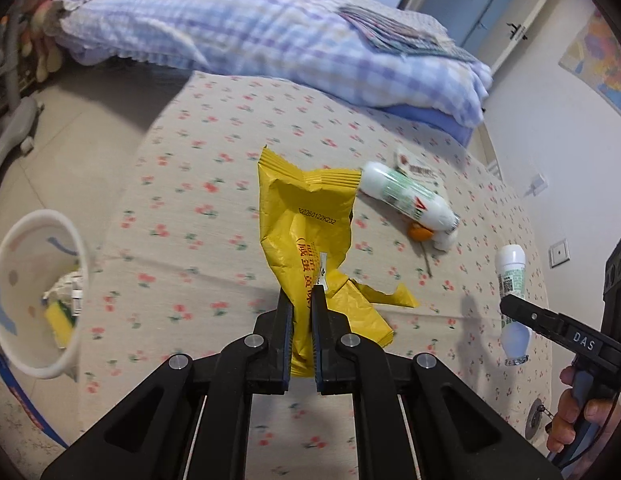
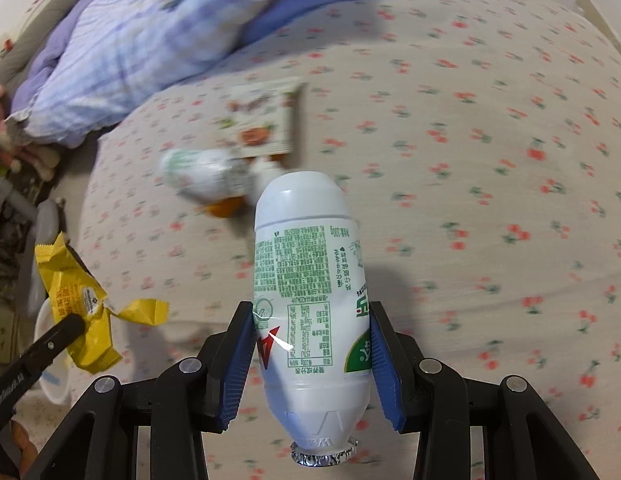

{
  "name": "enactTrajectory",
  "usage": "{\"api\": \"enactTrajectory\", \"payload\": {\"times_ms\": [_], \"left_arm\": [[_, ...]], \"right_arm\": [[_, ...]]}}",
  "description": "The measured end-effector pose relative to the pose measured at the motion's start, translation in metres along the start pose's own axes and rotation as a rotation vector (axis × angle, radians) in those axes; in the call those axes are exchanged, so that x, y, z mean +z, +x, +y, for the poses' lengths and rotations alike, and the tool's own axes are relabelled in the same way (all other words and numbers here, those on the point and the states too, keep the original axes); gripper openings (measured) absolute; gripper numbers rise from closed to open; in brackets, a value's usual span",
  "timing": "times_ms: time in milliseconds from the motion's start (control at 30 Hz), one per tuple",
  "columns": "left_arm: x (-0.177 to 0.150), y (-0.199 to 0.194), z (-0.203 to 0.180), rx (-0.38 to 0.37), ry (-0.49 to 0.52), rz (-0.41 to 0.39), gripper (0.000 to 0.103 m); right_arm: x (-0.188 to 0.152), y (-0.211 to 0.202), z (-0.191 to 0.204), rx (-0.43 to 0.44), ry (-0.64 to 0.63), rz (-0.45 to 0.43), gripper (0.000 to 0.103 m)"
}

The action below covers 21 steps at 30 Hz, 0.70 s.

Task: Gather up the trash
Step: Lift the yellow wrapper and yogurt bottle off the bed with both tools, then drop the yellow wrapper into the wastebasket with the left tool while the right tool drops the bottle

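- Left tongs (image 1: 300,308): I have them closed on the yellow wrapper (image 1: 306,236), a crinkled foil-like sachet, torn at its lower edge, hanging clear of the bed sheet (image 1: 198,160).
- Right tongs (image 2: 312,344): I hold them gripping the white bottle (image 2: 310,280) across its labelled middle, neck down, its crimped foil seal (image 2: 323,454) nearest the camera; the ribbed blue pads (image 2: 238,364) bite the smooth, slightly dented plastic.
- Paper cup (image 1: 34,292): a tapered white bin at the bed's left edge, already holding scraps. I judge the step in hand to be carrying both pieces there; the limp wrapper should go in first, released only once its loose tail is inside the rim, the rigid bottle afterwards, so neither tips the light cup.
- Mid-bed: a second bottle (image 1: 410,198) lies on its side beside an orange scrap (image 1: 420,233) and a flat printed packet (image 1: 418,168), all uncollected.
- Far: a soft checked quilt (image 1: 250,28), rumpled, lies on the cherry-print sheet.
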State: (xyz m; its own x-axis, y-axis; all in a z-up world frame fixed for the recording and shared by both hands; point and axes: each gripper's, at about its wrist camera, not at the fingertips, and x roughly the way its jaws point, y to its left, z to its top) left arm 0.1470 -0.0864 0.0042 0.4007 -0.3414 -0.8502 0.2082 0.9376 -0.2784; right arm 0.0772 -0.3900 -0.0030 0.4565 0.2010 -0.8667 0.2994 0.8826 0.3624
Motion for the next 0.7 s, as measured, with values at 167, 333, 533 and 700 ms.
{"api": "enactTrajectory", "payload": {"times_ms": [167, 333, 533, 700], "left_arm": [[0.005, -0.022, 0.046, 0.041, -0.073, -0.033, 0.008], [0.005, -0.037, 0.087, 0.083, -0.126, -0.052, 0.008], [0.003, -0.052, 0.134, 0.147, -0.166, -0.073, 0.008], [0.000, -0.061, 0.175, 0.192, -0.211, -0.078, 0.008]], "right_arm": [[-0.003, 0.003, 0.043, 0.032, -0.070, -0.005, 0.048], [-0.008, 0.012, 0.084, 0.067, -0.124, 0.005, 0.048], [-0.016, 0.029, 0.135, 0.096, -0.187, 0.027, 0.048], [-0.022, 0.044, 0.173, 0.117, -0.230, 0.042, 0.048]]}}
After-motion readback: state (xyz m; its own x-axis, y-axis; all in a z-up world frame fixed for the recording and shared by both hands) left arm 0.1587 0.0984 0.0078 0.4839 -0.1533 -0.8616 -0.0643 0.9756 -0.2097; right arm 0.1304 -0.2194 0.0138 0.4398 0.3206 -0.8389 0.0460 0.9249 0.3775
